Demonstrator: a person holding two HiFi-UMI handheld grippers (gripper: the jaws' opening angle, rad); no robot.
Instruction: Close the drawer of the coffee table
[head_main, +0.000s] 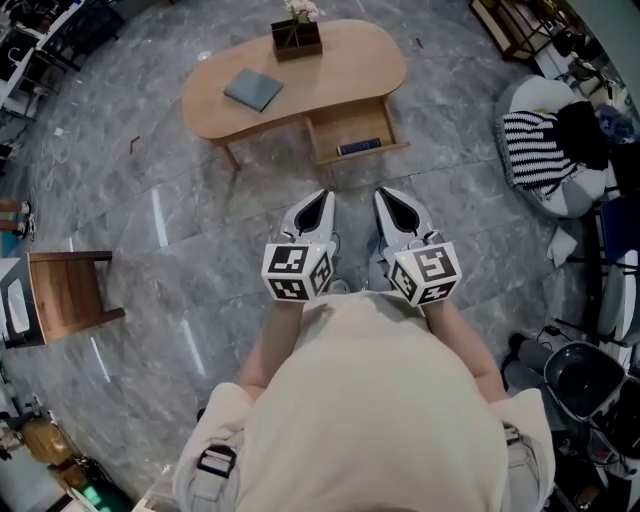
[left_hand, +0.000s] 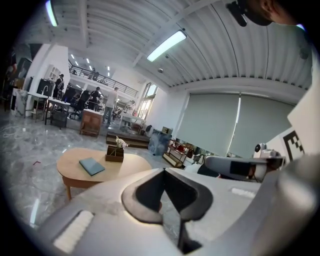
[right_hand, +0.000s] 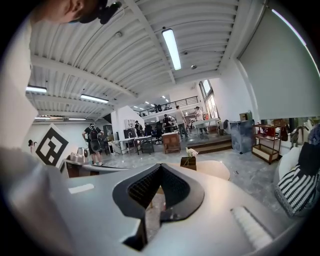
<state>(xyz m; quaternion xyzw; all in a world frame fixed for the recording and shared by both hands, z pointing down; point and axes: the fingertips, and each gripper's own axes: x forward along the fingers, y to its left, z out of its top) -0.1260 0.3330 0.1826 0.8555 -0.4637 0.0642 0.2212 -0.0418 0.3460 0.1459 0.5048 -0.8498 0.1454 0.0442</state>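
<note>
One low wooden stool (head_main: 65, 295) stands at the far left of the head view, on grey marble-pattern floor (head_main: 180, 230), well apart from everything else.

Coffee table (head_main: 340, 65): bean-shaped wooden top, upper centre of the head view. On the top, left of centre, lies a flat grey-blue book (head_main: 253, 89). At the far edge stands a dark wooden box (head_main: 297, 38) with pale flowers in it.

Drawer (head_main: 345, 125): pulled out from the table's near side, under its right half, opening toward the person. Not closed. A dark blue flat item (head_main: 358, 147) lies inside against the drawer's front wall; it is too small to identify.

Left gripper (head_main: 323, 197): held level-ish, pointing toward the table, short of the drawer and not touching it. In the left gripper view the jaws meet at the tip (left_hand: 164, 170), fully together, with nothing between them. The book (left_hand: 92, 166) and the box (left_hand: 114, 153) show beyond, to the left.

Right gripper (head_main: 384, 196): just beside the left one, parallel to it, aimed at the drawer front with a gap of floor between. In the right gripper view its jaws (right_hand: 160, 166) are likewise pressed together and empty; the box (right_hand: 188, 160) shows just past the tip.

Striped black-and-white cushion (head_main: 530, 150) sits on a pale beanbag (head_main: 545, 95) at the far right.
</note>
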